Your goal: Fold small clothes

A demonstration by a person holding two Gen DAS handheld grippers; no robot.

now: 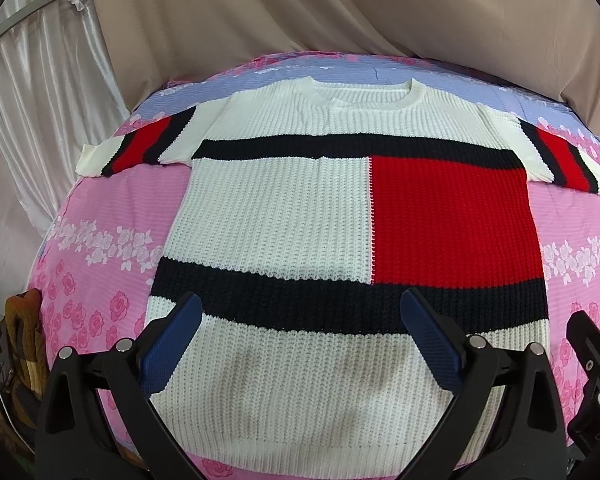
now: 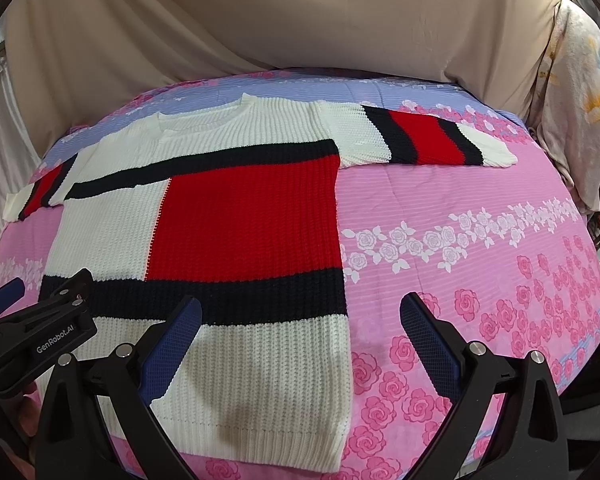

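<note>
A knit short-sleeved sweater in white, red and navy blocks lies flat and spread out on the bed, collar at the far side, hem near me. It also shows in the right wrist view. My left gripper is open and empty, hovering above the lower middle of the sweater. My right gripper is open and empty, hovering over the sweater's lower right edge, its right finger over bare cover. The left gripper shows at the left of the right wrist view, the right gripper at the right edge of the left wrist view.
The bed has a pink and lilac floral cover. Beige drapes hang behind it. White curtains hang at the left. A floral cloth bundle sits at the far right. Clutter lies beside the bed's left edge.
</note>
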